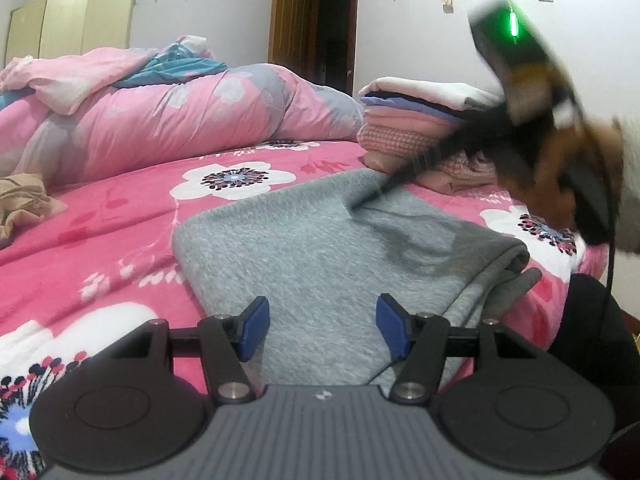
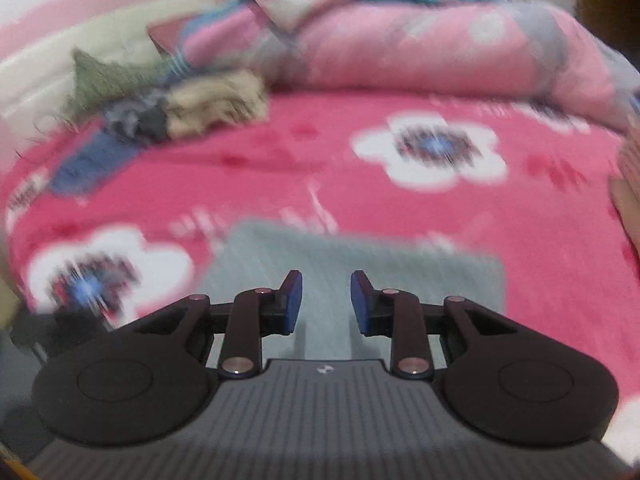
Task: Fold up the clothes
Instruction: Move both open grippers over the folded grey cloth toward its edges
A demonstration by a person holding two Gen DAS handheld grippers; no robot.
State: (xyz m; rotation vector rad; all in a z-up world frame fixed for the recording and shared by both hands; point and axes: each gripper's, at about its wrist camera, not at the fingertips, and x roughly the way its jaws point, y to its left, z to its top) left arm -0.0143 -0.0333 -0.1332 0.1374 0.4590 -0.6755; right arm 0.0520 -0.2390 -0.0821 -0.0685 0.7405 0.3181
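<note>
Folded grey garment [image 1: 320, 248] — seemingly flat — on bed [image 1: 120, 216]

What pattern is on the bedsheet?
The bedsheet is hot pink with big white flowers that have dark dotted centres; the left wrist view shows it sharpest.

Both wrist views face downward — sharing the bed [image 1: 120, 220]

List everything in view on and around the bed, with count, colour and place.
folded grey fleece garment: one, grey, near edge of bed
pink floral bedsheet: one, pink, white flowers, covering bed
pink quilt: one, bunched at back
stack of folded clothes: one, white, blue, pink layers, back right
loose unfolded clothes: several, beige, green, grey, blue, far side
wardrobe: one, cream, against wall
left gripper: open above garment
right gripper: open, blurred
</note>
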